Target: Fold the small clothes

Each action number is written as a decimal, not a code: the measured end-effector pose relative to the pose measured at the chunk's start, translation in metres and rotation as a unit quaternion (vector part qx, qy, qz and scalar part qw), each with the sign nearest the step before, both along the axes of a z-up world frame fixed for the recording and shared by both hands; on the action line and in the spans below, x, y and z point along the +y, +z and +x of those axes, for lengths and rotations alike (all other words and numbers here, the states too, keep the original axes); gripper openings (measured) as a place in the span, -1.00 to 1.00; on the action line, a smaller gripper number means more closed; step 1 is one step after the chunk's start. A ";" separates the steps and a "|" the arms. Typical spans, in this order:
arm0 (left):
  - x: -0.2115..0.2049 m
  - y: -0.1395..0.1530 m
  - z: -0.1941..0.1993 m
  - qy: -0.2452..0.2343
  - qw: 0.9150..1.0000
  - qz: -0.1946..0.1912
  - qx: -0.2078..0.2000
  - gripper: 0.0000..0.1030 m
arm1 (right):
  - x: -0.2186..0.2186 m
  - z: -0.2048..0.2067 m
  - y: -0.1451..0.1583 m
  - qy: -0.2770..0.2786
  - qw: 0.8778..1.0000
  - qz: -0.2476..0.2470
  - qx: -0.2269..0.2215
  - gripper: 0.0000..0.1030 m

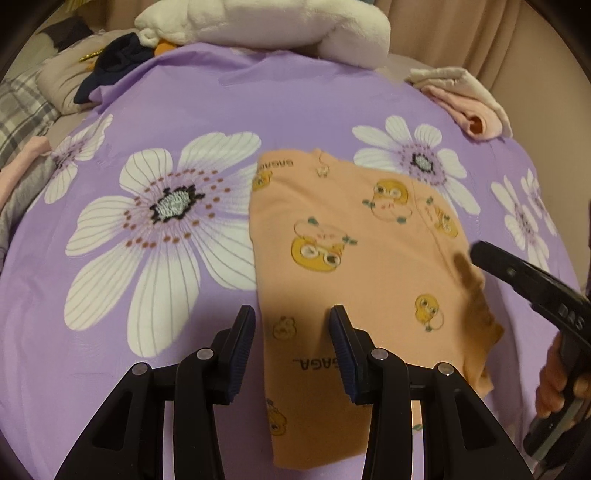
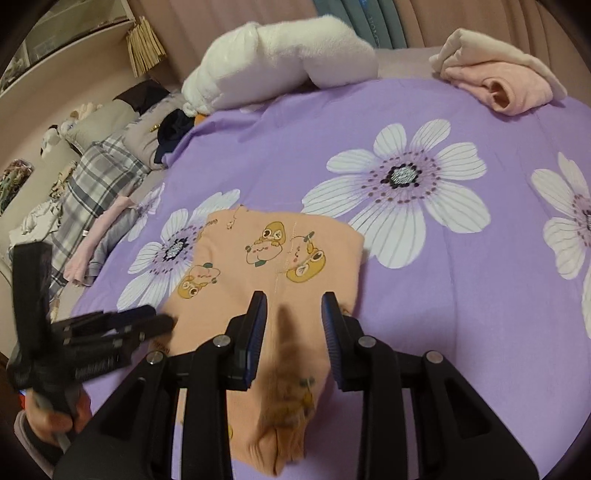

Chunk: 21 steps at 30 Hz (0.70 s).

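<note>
1. Bed with a purple flower-print sheet; curtain behind, white plush at the far edge, a folded pink stack at the far right corner, more clothes at the left edge.
2. Orange garment with cartoon print lies flat mid-bed, already narrowed into a long strip running away from the cameras.
3. Left gripper: jaws apart, nothing pinched; they straddle the strip's near left edge, just above it.
4. Right gripper: jaws part-open over the near right side. A blurred flap of the same fabric sits between them; no pad visibly presses on it, so it reads as loose.
5. Step, my read: between folds, lengthwise fold done, cross fold pending.
6. Next: pinch both near corners, carry them to the far edge, keep edges aligned, release together.
</note>
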<state>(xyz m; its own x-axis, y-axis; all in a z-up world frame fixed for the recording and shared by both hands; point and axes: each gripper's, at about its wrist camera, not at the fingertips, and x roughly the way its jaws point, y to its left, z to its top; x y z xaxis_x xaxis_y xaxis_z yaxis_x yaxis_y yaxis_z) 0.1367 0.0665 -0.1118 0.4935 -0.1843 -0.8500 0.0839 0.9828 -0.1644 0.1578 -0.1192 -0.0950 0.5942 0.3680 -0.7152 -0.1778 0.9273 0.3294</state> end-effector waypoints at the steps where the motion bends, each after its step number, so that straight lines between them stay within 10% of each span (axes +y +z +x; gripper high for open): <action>1: -0.001 -0.003 0.001 -0.001 1.000 -0.001 0.004 -0.20 | 0.002 0.005 -0.005 -0.002 1.000 -0.004 0.012 -0.43; 12: -0.005 -0.011 -0.002 -0.001 1.000 -0.003 0.008 -0.20 | -0.014 0.017 -0.042 -0.031 0.995 0.031 0.090 -0.33; 21: -0.010 -0.003 -0.017 -0.001 1.000 0.027 -0.005 -0.20 | -0.008 -0.003 -0.016 -0.015 0.999 0.018 0.046 -0.33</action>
